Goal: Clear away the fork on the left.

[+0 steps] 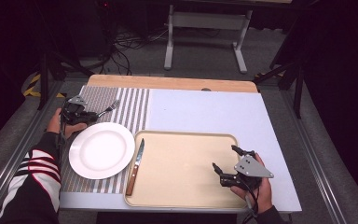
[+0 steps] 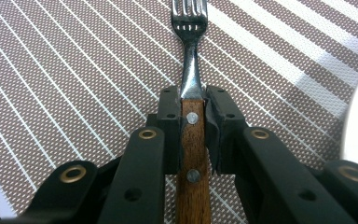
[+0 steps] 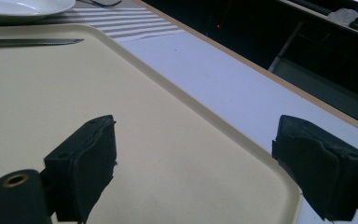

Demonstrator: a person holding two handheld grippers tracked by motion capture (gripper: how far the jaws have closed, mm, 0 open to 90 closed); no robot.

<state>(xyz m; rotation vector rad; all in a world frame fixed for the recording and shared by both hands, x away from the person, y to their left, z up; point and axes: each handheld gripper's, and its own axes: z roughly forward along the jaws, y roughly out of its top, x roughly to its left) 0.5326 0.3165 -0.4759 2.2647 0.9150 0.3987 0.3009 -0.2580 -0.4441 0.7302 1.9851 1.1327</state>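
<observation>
Fingers [image 2: 170,121] of left gripper [image 2: 193,135] pinching wooden-handled steel fork [image 2: 193,140] by its riveted handle above striped brown placemat [image 2: 74,70]. Rivets plain in left gripper view; from high view, just tines. Right gripper [image 3: 193,163] fingers spread wide over beige plastic tray [image 3: 168,140].

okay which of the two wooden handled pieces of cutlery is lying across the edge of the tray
The knife. It lies over the left rim of the tray, next to the plate. The fork is on the striped placemat, gripped by the left gripper.

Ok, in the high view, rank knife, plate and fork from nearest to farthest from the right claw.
From the right claw, over the tray's right part:
1. Knife, on the tray's left edge.
2. Plate, on the striped mat left of the tray.
3. Fork, far left, clamped in the left claw.
</observation>
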